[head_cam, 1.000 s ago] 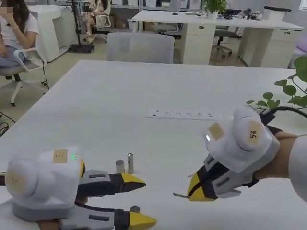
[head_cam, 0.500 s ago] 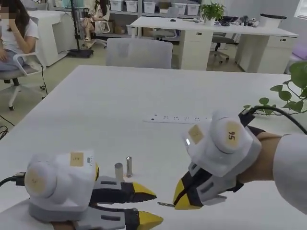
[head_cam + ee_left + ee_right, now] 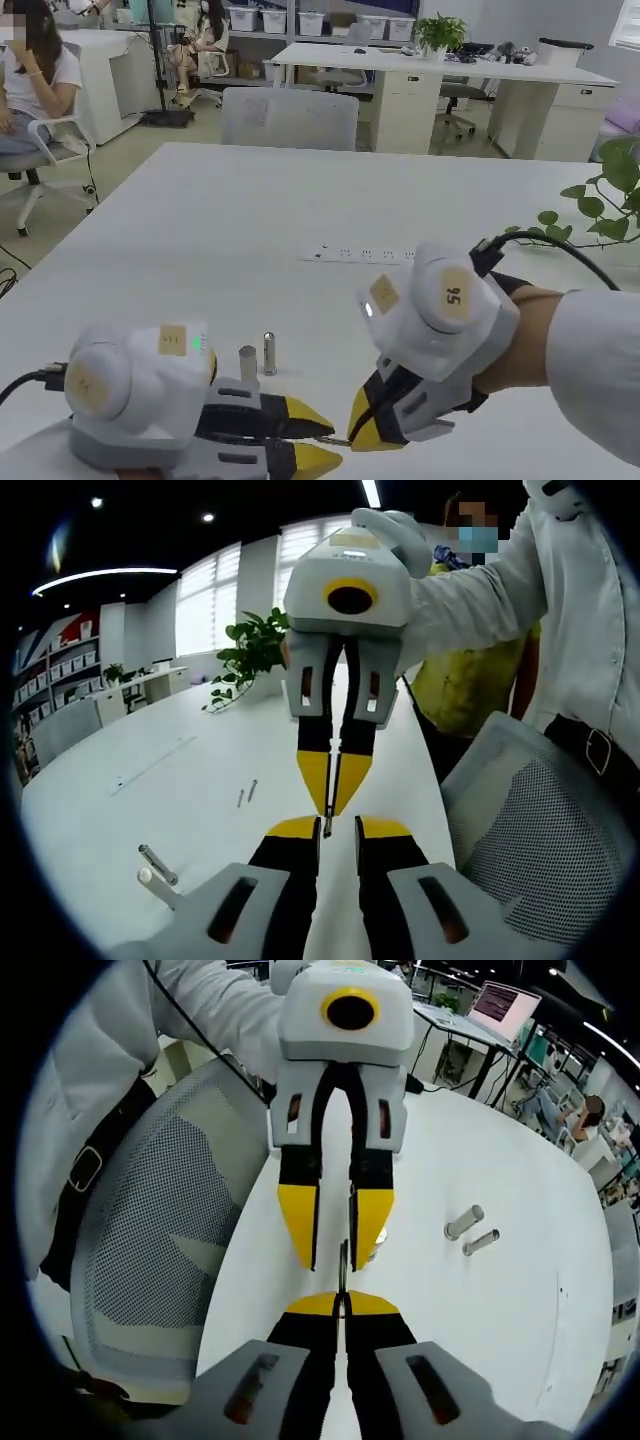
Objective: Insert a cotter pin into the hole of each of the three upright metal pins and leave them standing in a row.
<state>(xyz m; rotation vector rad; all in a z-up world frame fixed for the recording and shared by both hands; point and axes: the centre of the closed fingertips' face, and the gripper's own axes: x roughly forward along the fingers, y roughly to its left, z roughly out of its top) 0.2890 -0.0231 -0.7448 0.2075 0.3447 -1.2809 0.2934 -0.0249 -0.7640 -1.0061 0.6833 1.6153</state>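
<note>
So compared to a second ago the right gripper (image 3: pixel 358 432) is way closer to the left gripper (image 3: pixel 312 445). They were well apart then, and now the yellow tips nearly meet over the near edge of the white table (image 3: pixel 300 200). The right gripper's jaws are squeezed together on a thin cotter pin (image 3: pixel 335 437), which sticks out past the tips and points straight at the other gripper's jaws; in the left gripper view its free end sits right at the mouth of the gap between them. The left gripper's jaws stand a narrow gap apart, and honestly I can't tell if they're pinching anything. In the right gripper view a small silver bit (image 3: pixel 378 1235) peeks out just beside one of its jaw tips, too hidden to say what it is. Two upright metal pins (image 3: pixel 248 362) stand side by side on the table just behind the left gripper, close but not touching. The left gripper view also catches two loose cotter pins (image 3: pixel 252 790) lying next to each other further out on the table. A white power strip (image 3: pixel 360 254) lies flat past the middle of the table, and a leafy plant (image 3: pixel 600 200) hangs in at the right edge.
</note>
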